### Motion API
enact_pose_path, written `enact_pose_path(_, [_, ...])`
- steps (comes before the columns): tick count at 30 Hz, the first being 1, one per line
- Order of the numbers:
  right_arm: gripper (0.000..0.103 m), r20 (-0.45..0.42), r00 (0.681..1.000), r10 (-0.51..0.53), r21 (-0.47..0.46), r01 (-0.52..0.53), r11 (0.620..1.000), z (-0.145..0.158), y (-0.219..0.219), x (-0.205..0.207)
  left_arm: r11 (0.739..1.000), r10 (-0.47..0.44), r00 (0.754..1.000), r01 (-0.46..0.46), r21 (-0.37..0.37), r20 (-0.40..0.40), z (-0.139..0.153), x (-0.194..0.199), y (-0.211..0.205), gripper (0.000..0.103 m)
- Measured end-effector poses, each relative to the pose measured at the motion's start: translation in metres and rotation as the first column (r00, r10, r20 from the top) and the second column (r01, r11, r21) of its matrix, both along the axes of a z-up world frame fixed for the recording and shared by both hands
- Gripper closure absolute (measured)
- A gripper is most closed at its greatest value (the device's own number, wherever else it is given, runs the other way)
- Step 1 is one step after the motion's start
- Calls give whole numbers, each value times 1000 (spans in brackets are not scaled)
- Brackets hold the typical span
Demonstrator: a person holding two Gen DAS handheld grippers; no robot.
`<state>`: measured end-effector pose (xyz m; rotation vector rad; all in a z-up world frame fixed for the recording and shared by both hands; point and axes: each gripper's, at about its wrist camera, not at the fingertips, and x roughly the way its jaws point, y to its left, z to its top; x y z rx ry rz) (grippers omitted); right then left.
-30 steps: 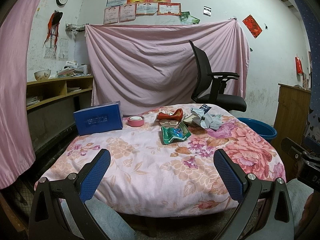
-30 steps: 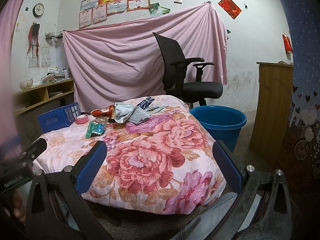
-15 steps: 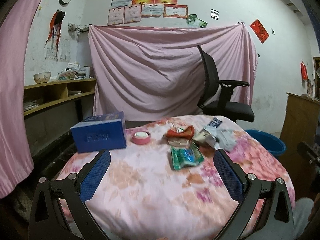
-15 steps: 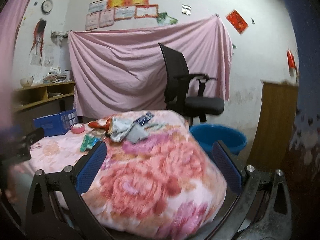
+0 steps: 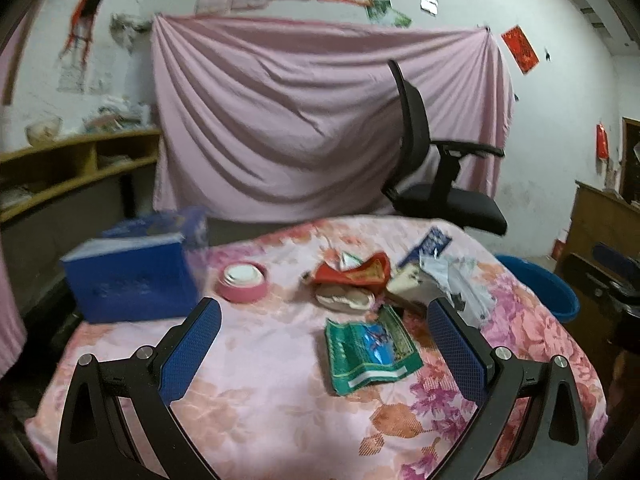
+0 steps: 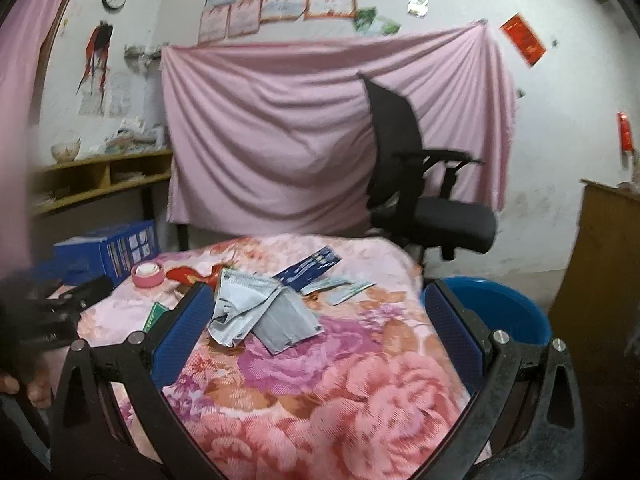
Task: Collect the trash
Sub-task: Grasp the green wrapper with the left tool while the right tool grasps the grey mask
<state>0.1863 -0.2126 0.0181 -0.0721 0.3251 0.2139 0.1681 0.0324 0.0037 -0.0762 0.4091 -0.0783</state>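
On the bench [image 5: 248,384], under a floral cloth, the trash sits bunched toward the middle and right side: a flattened green wrapper [image 5: 370,348] nearest the left gripper [image 5: 320,344], a crumpled red wrapper [image 5: 356,274] behind it, a pale round piece [image 5: 345,298] touching the red one, and a torn grey mailer bag [image 6: 262,312] with a dark blue packet [image 6: 310,266] beyond. Left gripper: jaws spread wide, empty, hovering short of the green wrapper. Right gripper [image 6: 316,332]: likewise spread, empty, the grey bag lying between its fingers in view, not touched. A blue bucket [image 6: 504,312] stands on the floor just beside the bench's right edge, the likely bin. Handling, by judgement: all pieces look light film or paper, limp, slick-surfaced; flat ones lie tight to soft cloth, so a pinch may gather the cloth too. Best hold on the green wrapper is its curled near edge; on the grey bag, the raised folded ridge. A pink tape roll [image 5: 242,280] and blue box [image 5: 134,276] stand to the left, probably not trash.
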Motion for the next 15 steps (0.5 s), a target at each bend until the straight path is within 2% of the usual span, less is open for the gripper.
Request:
enact_pose_path(5, [0, -136, 989, 64, -24, -68, 997, -12, 11, 42, 995, -62, 992, 54, -79, -112, -11, 18, 5, 3])
enact_pose_path(9, [0, -252, 963, 98, -13, -105, 994, -27, 17, 74, 992, -93, 981, 77, -95, -173, -15, 26, 5, 4])
enact_pose_path(15, [0, -396, 910, 122, 14, -127, 992, -46, 26, 109, 989, -131, 953, 107, -99, -273, -27, 41, 0, 27])
